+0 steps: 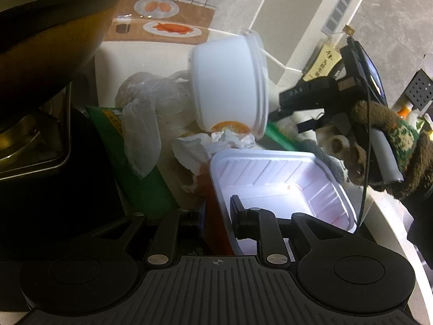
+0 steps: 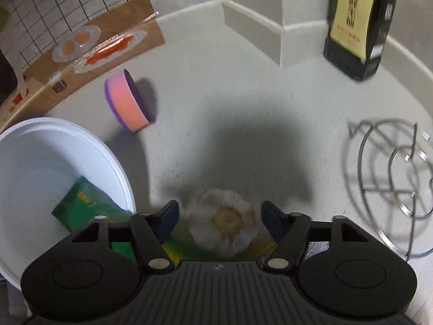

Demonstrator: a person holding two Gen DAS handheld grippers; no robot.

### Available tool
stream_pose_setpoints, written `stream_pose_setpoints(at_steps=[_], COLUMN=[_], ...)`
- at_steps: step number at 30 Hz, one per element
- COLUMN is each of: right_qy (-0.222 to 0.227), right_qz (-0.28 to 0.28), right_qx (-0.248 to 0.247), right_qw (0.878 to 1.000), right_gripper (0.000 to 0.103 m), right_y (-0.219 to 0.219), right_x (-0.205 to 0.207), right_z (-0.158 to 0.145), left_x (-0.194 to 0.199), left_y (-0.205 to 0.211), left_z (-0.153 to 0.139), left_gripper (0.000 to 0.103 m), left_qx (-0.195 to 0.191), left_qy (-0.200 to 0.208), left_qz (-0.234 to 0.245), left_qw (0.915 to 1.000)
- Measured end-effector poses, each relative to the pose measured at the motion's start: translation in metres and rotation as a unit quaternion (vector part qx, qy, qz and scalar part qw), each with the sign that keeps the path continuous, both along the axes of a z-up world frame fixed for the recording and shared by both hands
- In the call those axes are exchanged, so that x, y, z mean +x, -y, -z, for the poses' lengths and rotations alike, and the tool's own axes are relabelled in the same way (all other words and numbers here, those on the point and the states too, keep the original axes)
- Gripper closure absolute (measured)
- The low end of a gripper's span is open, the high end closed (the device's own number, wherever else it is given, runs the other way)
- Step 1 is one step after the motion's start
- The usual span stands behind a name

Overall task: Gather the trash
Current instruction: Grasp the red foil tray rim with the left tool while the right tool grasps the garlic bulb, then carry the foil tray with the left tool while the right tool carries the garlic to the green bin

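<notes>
Jaws of the right gripper (image 2: pixel 220 220) stand apart around a garlic bulb (image 2: pixel 224 220), not pressing it.
The left gripper (image 1: pixel 216 214) is clamped on the rim of a white square tray (image 1: pixel 284 184). The job looks partly done: a white round tub (image 1: pixel 230 86), a crumpled tissue (image 1: pixel 216 143), a thin plastic bag (image 1: pixel 146 124) and a green packet (image 1: pixel 135 162) already lie in a heap. In the right view, a green wrapper (image 2: pixel 89 208) sits inside a white bowl (image 2: pixel 113 157), and the garlic lies on the counter (image 2: pixel 230 103). A pink sponge (image 2: pixel 127 100), a wire rack (image 2: pixel 389 184) and a dark bottle (image 2: pixel 357 24) stand well apart and block nothing.
</notes>
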State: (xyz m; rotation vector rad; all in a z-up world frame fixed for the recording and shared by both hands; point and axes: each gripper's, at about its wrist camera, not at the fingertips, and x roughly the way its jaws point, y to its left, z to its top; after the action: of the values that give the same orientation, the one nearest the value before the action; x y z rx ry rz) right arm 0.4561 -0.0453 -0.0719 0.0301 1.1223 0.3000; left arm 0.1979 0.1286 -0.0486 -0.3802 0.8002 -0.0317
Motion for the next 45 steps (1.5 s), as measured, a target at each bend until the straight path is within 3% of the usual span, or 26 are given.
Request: stream_pose_setpoints(at_steps=[4,10,16,25,34,45], right_qy=[0.01,0.113,0.168,0.147,0.12,0.144], right_qz=[-0.016,0.017,0.033,0.074,0.099,0.109], right_qx=[0.01,0.026,0.003,-0.012,0.006,-0.002], right_qw=[1.0,0.993,0.985,0.986,0.988,0.984], right_gripper=[0.048,0.048,0.048,0.048,0.048,0.048], right_y=[0.004,0.036,0.075,0.117,0.12,0.131], right_x=[-0.009,-0.036,-0.069,-0.145,-0.183,-0.223], right_z=[-0.001,-0.044,-0.076,-0.055,-0.037,-0.044], left_x=[0.006,0.014,0.02,0.021,0.027,0.028], left_y=[0.001,0.004,0.01,0.013,0.017,0.037], left_z=[0.002,0.007,0.014,0.02,0.014,0.001], left_gripper=[0.081,0.08,0.081,0.089,0.092,0.092], left_qx=[0.005,0.016,0.019,-0.014,-0.011,-0.014], left_qy=[-0.01,-0.025,-0.037,-0.048,-0.009,0.007], left_qz=[0.001,0.005,0.013,0.01,0.0,0.034], left_qw=[0.9999,0.9996,0.9991,0.9987,0.9999,0.9993])
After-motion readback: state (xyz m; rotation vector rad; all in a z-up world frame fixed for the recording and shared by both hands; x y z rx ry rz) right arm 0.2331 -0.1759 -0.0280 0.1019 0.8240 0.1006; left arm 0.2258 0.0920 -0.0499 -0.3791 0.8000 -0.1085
